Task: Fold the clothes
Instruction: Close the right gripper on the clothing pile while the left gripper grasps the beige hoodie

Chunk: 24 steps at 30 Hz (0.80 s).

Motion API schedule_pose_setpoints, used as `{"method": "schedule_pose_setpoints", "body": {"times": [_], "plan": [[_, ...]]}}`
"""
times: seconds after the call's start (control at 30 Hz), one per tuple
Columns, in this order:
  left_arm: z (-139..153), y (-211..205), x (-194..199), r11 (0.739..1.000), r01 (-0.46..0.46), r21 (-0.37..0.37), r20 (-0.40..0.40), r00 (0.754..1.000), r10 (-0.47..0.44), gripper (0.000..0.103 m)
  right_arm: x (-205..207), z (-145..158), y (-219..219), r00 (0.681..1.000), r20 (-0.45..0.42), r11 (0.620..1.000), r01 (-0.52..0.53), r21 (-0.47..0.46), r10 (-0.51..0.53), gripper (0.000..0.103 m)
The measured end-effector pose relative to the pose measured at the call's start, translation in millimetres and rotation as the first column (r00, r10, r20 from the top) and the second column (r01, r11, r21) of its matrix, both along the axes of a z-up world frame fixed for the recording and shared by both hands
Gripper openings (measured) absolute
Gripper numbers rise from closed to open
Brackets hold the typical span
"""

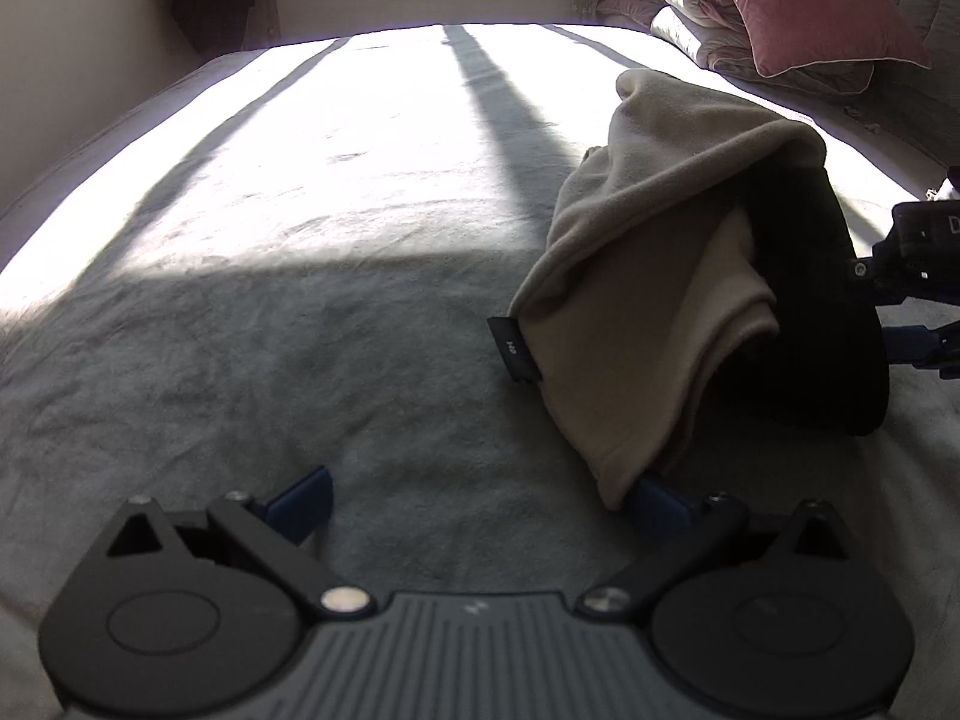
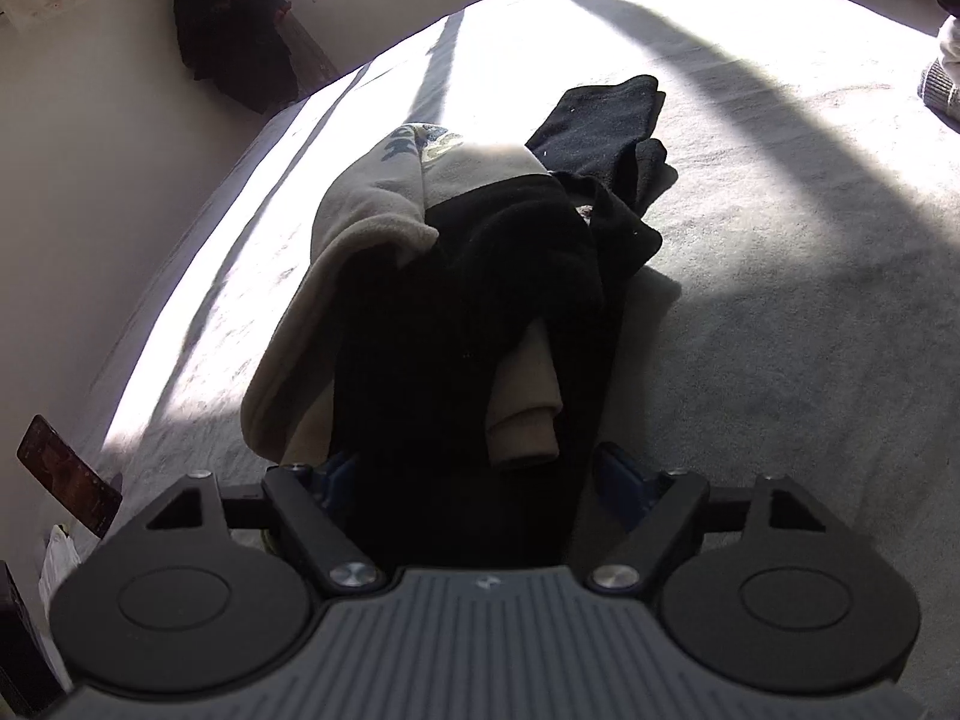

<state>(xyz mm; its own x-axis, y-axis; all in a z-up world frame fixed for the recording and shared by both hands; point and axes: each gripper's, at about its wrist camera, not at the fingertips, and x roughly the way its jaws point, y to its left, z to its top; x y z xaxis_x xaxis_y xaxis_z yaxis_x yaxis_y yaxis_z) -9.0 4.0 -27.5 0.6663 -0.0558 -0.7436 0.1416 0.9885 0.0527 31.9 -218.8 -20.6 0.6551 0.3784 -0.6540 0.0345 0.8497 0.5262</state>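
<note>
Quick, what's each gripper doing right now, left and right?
Left gripper: open, nothing between its fingers; a beige garment edge overlaps its right finger.
Right gripper: black garment between its fingers; whether they are gripping it cannot be told.

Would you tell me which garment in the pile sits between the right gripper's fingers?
The black garment: it runs between the right gripper fingers, whereas the beige garment drapes off to its side.

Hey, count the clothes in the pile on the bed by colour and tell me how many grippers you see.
Beige garment: 1
Black garment: 1
Grippers: 2, the left gripper and the right gripper
Total: 4
</note>
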Motion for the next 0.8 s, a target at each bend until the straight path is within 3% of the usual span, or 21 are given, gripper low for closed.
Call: {"method": "schedule_pose_setpoints", "body": {"times": [0.03,0.07,0.1,0.13,0.17,0.47,0.8], "plan": [[2.2,-1.5,0.0,1.0,0.004,0.003,0.004,1.0,-0.004,0.103,-1.2,0.1,-2.1,1.0,0.002,1.0,0.001,0.016,-0.001,0.053],[4.9,-2.8,-0.3,1.0,0.015,-0.002,0.01,1.0,-0.015,0.103,-3.4,2.6,-3.5,1.0,0.01,1.0,0.0,0.029,0.0,0.034],[8.4,-3.6,-1.1,0.999,0.035,-0.017,0.019,0.999,-0.035,0.102,-5.7,5.6,-4.7,1.0,0.02,0.999,-0.001,0.042,0.0,0.024],[11.8,-4.5,-1.9,0.998,0.055,-0.032,0.029,0.998,-0.054,0.102,-9.0,9.3,-5.7,0.999,0.033,0.999,0.001,0.045,-0.002,0.023],[15.2,-5.4,-2.7,0.996,0.075,-0.047,0.04,0.997,-0.074,0.102,-13.3,13.5,-7.0,0.999,0.049,0.999,0.002,0.046,-0.005,0.014],[38.4,-10.8,-10.2,0.979,0.161,-0.121,0.174,0.975,-0.138,0.102,-43.0,38.3,-40.7,0.99,0.113,0.995,0.07,0.077,-0.078,0.013],[25.0,-17.5,0.7,0.965,0.154,-0.213,0.141,0.982,-0.126,0.102,-42.7,30.7,-62.9,0.991,0.083,0.992,0.101,0.072,-0.106,0.015]]}}
